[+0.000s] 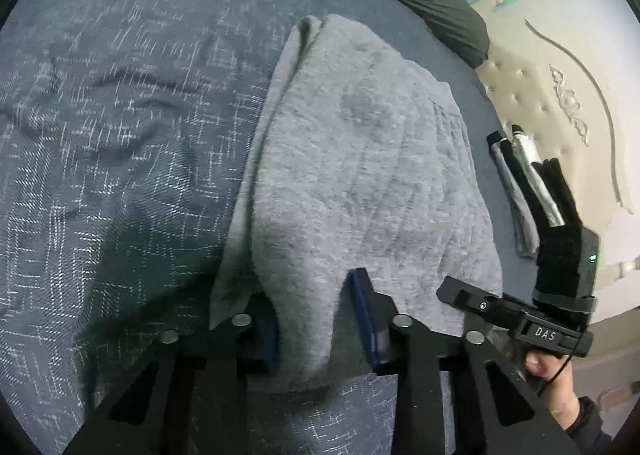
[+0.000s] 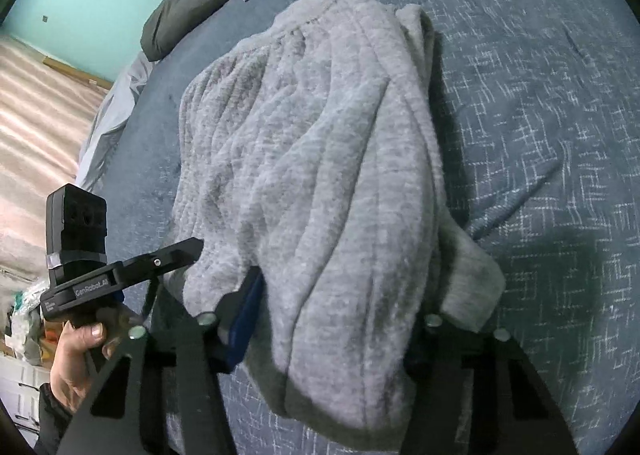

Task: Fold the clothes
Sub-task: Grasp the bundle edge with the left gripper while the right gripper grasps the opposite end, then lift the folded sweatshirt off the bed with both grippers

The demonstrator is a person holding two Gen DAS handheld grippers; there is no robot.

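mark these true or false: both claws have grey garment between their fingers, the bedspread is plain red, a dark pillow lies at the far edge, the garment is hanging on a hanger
1. Both the left claw and right claw have the grey garment between their fingers. True.
2. The bedspread is plain red. False: blue-grey with white flecks.
3. A dark pillow lies at the far edge. True.
4. The garment hangs on a hanger. False: it lies folded on the bedspread.

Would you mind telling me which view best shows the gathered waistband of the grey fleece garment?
The right wrist view: the gathered waistband of the grey fleece garment runs plainly across the far end. The left wrist view shows only faint gathers at the garment's right edge.
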